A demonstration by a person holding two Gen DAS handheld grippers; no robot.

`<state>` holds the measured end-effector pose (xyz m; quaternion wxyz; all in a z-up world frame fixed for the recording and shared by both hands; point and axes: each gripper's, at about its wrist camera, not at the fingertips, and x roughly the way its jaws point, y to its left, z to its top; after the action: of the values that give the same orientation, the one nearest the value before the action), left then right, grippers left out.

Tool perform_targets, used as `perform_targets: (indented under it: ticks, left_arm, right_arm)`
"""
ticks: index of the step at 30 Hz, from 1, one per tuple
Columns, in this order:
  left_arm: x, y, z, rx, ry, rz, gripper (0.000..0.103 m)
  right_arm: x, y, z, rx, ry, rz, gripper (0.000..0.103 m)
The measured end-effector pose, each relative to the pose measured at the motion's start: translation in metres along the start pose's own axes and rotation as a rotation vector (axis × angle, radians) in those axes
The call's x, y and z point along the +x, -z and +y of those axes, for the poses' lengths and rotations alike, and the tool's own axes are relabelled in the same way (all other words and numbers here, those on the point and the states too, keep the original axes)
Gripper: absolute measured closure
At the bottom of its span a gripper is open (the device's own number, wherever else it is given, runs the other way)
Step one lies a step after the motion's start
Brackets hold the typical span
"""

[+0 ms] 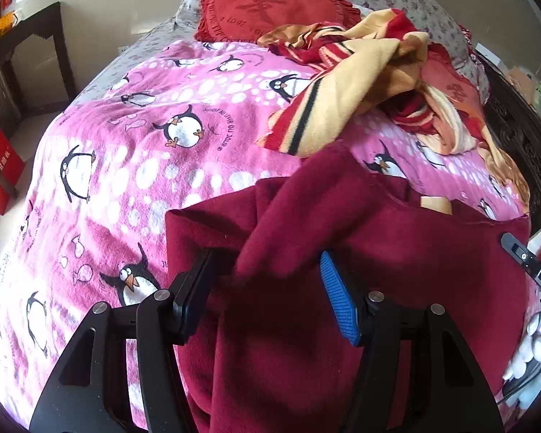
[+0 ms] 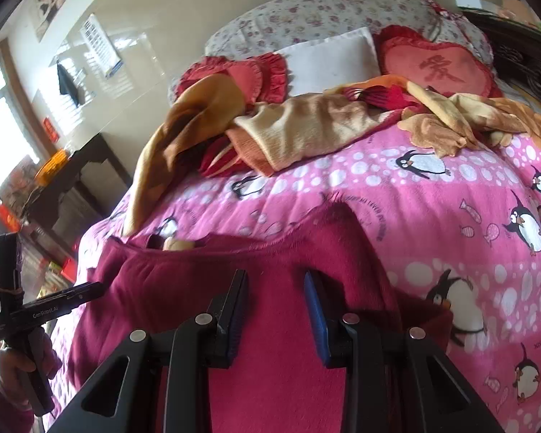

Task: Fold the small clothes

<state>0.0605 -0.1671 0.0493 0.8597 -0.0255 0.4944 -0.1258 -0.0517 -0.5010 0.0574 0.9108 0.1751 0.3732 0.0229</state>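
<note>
A dark red fleece garment point(image 1: 414, 270) lies spread on the pink penguin blanket point(image 1: 144, 180), its neck opening with a tan label point(image 1: 436, 205) facing the pillows. A long fold of it point(image 1: 288, 216) runs down between the fingers of my left gripper point(image 1: 267, 281). That gripper is open wide, and its blue pad point(image 1: 339, 299) is bare. In the right wrist view the same garment point(image 2: 198, 281) fills the near bed. My right gripper point(image 2: 276, 288) hovers low over its right part, jaws a narrow gap apart, with cloth showing in the gap and no bunching.
A heap of tan, orange and red clothes point(image 1: 360, 83) point(image 2: 306, 133) lies behind the garment. Heart cushions point(image 2: 436, 65) and a white pillow point(image 2: 331, 57) sit at the bed head. A dark side table point(image 2: 79, 180) and a red box point(image 1: 0, 169) stand left of the bed.
</note>
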Motion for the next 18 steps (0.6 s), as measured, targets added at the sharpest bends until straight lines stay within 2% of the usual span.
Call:
perform_targets:
  ticks: [2, 7, 13, 18]
  left_arm:
    - [0.01, -0.001, 0.004, -0.022, 0.009, 0.027, 0.043]
    - [0.005, 0.001, 0.004, -0.004, 0.005, 0.019, 0.043]
    - [-0.03, 0.02, 0.017, 0.014, 0.034, 0.012, 0.043]
    - [-0.056, 0.056, 0.027, 0.045, 0.032, 0.022, 0.043]
  right_arm:
    - [0.007, -0.001, -0.004, 0.014, 0.0, 0.0, 0.073]
    - [0.01, -0.002, -0.005, -0.013, -0.019, -0.001, 0.073]
    - [-0.039, 0.009, -0.003, -0.016, -0.01, 0.002, 0.073]
    - [-0.069, 0.047, -0.001, -0.055, 0.007, 0.049, 0.072]
